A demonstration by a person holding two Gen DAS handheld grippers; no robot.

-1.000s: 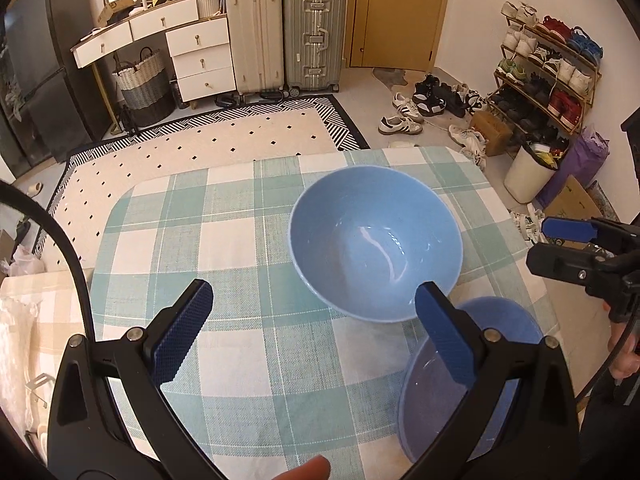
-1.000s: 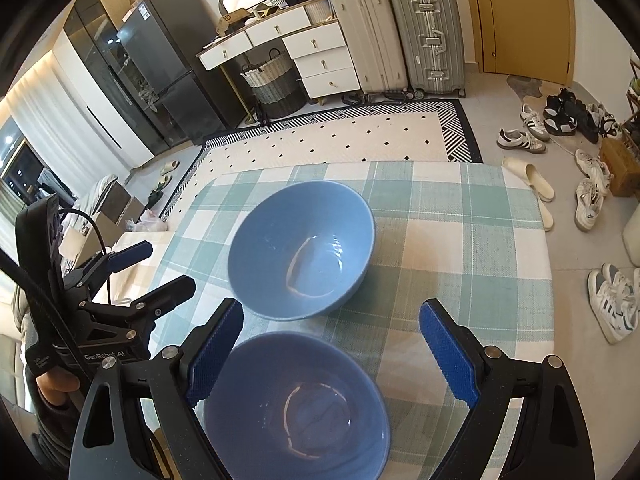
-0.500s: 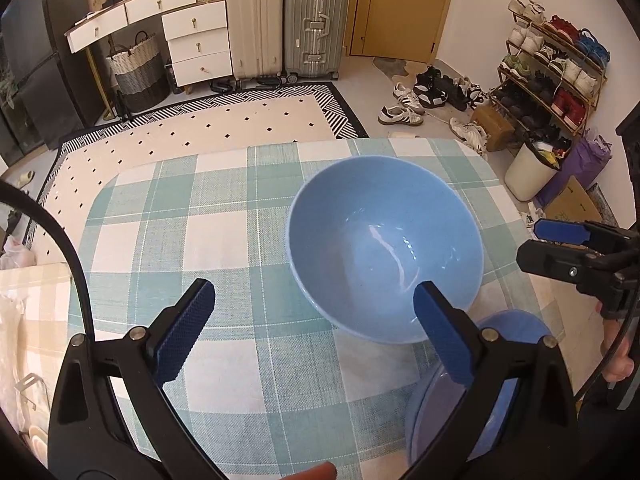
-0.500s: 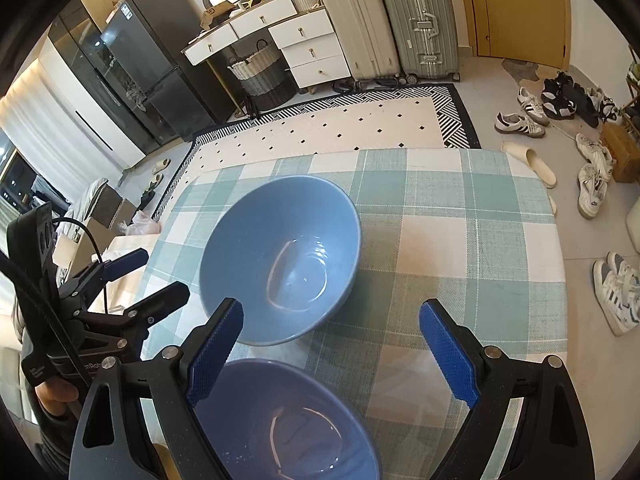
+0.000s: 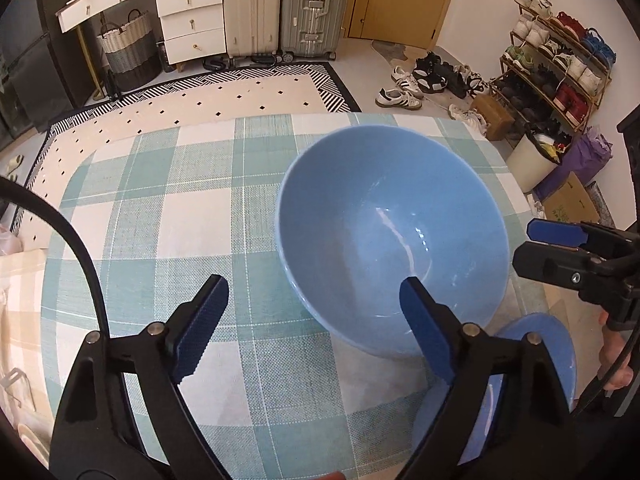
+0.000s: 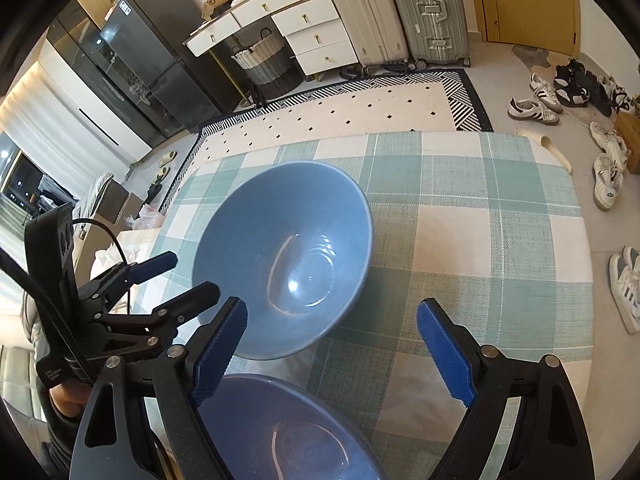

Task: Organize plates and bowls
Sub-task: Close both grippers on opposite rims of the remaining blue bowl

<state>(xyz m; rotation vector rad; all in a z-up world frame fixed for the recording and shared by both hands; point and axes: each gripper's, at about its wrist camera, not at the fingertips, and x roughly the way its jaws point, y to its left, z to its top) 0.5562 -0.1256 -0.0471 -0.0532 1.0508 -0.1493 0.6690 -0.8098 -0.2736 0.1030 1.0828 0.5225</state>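
2 blue bowls sit on the table [image 5: 160, 208], which is covered by a green and white checked cloth. The larger bowl [image 5: 392, 240] stands upright near the middle of the table, somewhat toward its right edge, and the second bowl [image 6: 288, 428] stands upright just beside it at the near edge, their sides very close or touching; I cannot tell which. The left gripper [image 5: 316, 320] hovers low over the cloth with its jaws spread wide and nothing between them, its right finger lined up in front of the larger bowl's near wall, probably so that the rim can be pinched and the bowl lifted for stacking. The right gripper [image 6: 340, 348] hangs above the near bowl, jaws equally wide and holding nothing, its left finger over that bowl's far rim, which looks like readiness to take or steady it. No plate shows in either view. In the left wrist view the near bowl is largely covered by the gripper's right finger and frame, and in the right wrist view its near side is cut off by the picture's bottom edge. The table's near corners are out of sight too.
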